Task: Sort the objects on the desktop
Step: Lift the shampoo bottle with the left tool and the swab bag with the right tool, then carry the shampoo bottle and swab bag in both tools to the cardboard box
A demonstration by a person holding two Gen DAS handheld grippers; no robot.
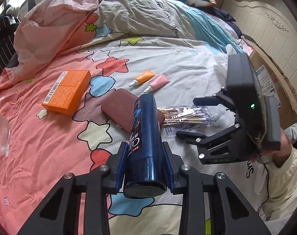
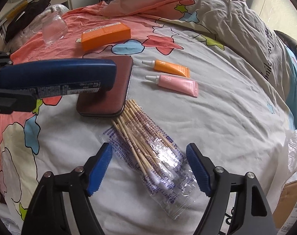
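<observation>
My left gripper point(image 1: 145, 168) clamps the blue bottle point(image 1: 143, 137) near its cap, level above the quilt point(image 1: 50, 137); my right gripper point(image 2: 148, 168) hovers wide open, its pads either side of the cotton swab packet point(image 2: 148, 152) (not touching); the brown case point(image 2: 107, 86) lies just beyond, two tubes point(image 2: 174, 76) farther right, with bare quilt around.

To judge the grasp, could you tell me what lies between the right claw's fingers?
The cotton swab packet, lying on the bedspread, seen in the right wrist view.
</observation>
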